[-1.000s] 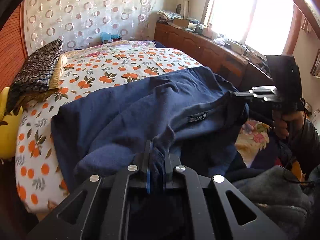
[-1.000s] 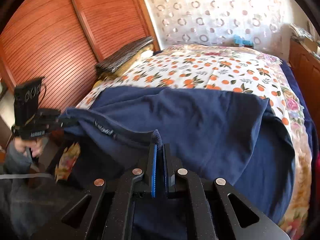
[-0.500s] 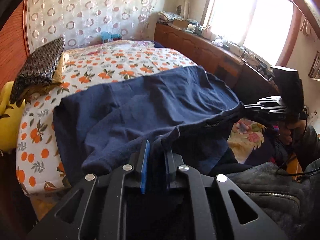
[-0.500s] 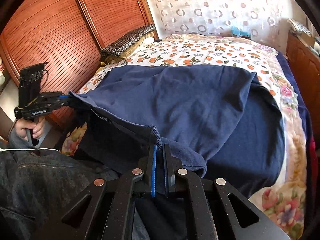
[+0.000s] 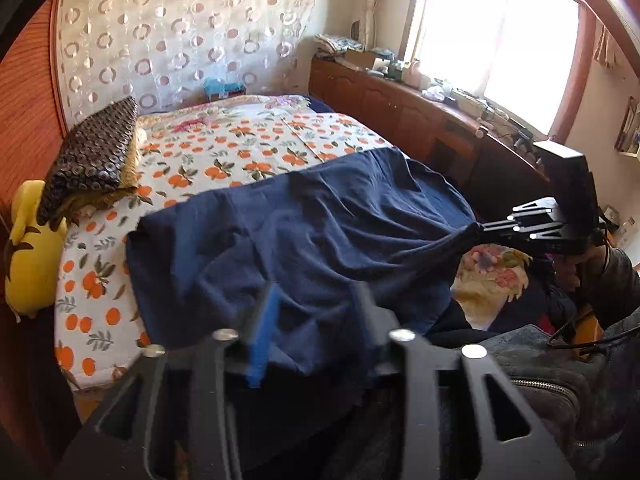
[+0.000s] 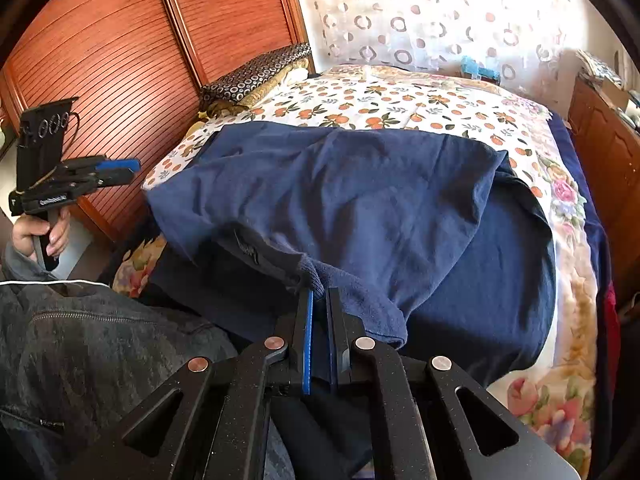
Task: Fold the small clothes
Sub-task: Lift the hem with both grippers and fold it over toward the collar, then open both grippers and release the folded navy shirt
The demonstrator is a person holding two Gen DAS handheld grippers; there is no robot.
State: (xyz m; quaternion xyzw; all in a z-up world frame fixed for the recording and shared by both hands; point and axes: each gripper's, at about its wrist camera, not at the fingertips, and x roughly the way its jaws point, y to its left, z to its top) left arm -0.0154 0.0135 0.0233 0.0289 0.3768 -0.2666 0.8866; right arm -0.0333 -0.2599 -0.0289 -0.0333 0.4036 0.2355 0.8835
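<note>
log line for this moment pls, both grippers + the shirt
left gripper: just opened, nothing between jaws | right gripper: shut on navy shirt collar | shirt: spread on floral bedspread

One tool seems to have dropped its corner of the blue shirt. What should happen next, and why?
Probably the right tool should let go too. The left tool has just been opening and holds nothing, while the right one is shut on the shirt at its near edge, pulling it into a ridge off the bed.

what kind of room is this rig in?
A home bedroom, most likely: a bed with an orange-print cover, folded bedding stacked by the wooden wall, and a low cabinet under the window.
</note>
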